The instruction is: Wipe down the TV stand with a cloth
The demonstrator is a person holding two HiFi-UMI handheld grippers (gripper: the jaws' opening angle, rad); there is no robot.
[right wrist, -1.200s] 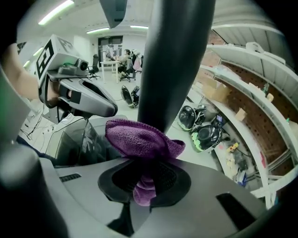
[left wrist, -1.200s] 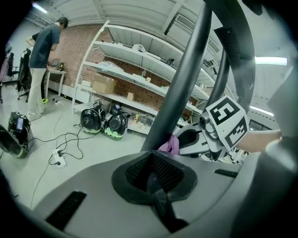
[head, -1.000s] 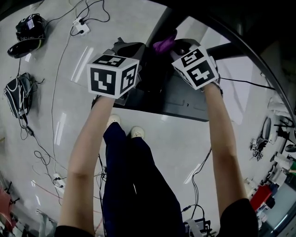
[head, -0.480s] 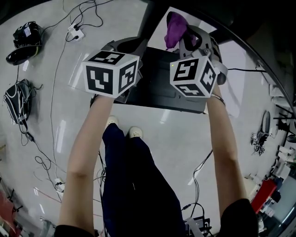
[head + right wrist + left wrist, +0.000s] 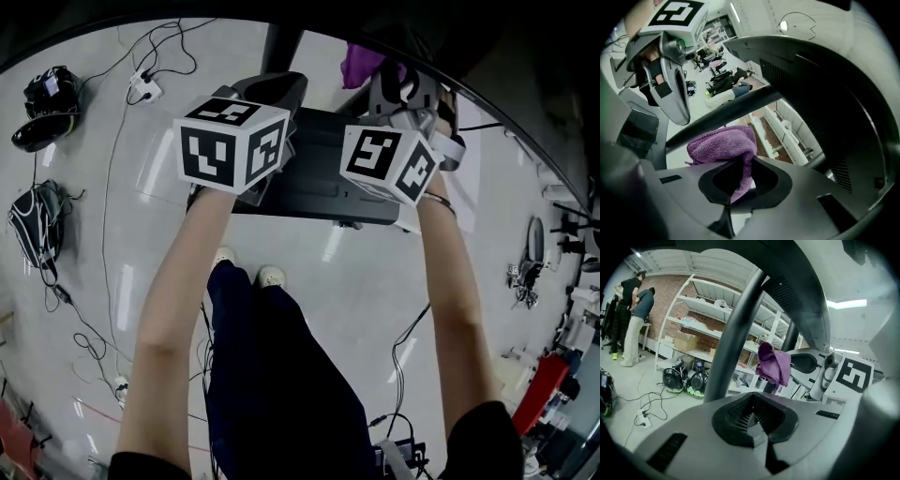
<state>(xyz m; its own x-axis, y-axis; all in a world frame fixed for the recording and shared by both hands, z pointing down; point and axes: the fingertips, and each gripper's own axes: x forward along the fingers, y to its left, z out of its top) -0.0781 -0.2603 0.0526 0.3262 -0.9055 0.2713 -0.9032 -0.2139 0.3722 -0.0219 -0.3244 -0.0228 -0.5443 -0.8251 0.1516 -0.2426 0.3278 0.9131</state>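
Purple cloth [image 5: 723, 146] is pinched in the right tongs [image 5: 739, 168] and is now carried higher than a second ago, off the TV stand base [image 5: 314, 183] and up by the pole [image 5: 736, 329]. The left tongs [image 5: 752, 420] are pressed together, nothing held. Guessing the upright gets wiped next.

Both arms are extended forward and down, roughly parallel, with the left forearm [image 5: 178, 291] and right forearm [image 5: 455, 291] bare. Left gripper [image 5: 270, 92]: marker cube uppermost, jaws closed against each other, nothing between them. Right gripper [image 5: 405, 89]: roughly level with the left, cube tipped toward the right, jaws clamped on a purple cloth [image 5: 723, 143] that bunches out beyond the tips.
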